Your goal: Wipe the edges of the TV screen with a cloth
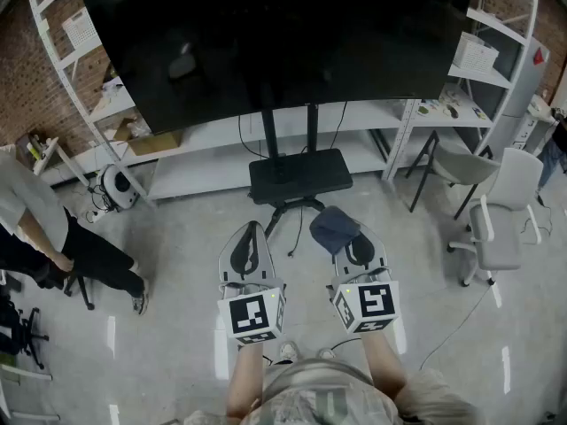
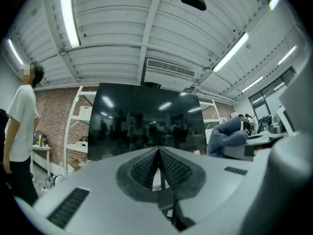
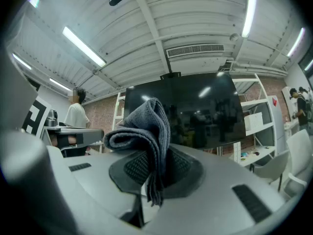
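A person stands on the floor facing a large black flat TV screen (image 1: 275, 42) on its black wheeled stand (image 1: 299, 175), a gripper in each hand held low and well short of the glass. The right gripper (image 3: 157, 155) has its fingers (image 3: 183, 165) pinching a folded dark grey-blue cloth (image 3: 146, 126), which bunches up above the tips in a loose roll while a short tail hangs below them. The left gripper (image 2: 158, 151) carries nothing, its ribbed fingers (image 2: 142, 168) pressed together. Wiping has not begun; no part of the cloth touches the screen. The cloth looks light, soft and limp, likely to flop and fold over under its own weight, so a hold near the fold, leaving a padded wad proud of the tips, should serve best along the frame. The panel itself appears thin, glossy and easily marked, and the stand rolls on castors, so light pressure along the edges seems wise, with cloth alone meeting the glass.
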The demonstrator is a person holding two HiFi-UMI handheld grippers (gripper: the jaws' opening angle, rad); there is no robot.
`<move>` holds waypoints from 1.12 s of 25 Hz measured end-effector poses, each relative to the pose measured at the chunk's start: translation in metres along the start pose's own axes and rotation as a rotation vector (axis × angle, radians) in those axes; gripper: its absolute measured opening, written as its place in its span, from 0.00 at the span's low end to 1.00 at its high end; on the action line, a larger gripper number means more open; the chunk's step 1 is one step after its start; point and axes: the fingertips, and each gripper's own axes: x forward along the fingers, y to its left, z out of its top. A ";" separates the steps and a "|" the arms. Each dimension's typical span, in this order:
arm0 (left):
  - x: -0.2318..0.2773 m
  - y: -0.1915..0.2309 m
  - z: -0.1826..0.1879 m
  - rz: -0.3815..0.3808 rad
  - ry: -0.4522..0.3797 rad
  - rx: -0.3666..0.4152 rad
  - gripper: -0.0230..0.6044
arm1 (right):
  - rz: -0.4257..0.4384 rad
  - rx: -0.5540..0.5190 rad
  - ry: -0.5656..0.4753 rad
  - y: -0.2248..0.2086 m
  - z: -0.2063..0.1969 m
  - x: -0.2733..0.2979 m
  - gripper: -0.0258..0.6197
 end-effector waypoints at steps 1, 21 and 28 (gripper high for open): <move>-0.001 0.003 0.002 0.001 -0.003 -0.004 0.06 | 0.003 0.008 0.003 0.002 0.000 0.000 0.12; -0.026 0.107 -0.007 0.026 0.003 -0.005 0.06 | 0.010 0.088 0.031 0.092 -0.024 0.033 0.12; -0.025 0.147 -0.038 0.066 0.036 -0.049 0.06 | 0.047 0.072 0.091 0.119 -0.051 0.057 0.12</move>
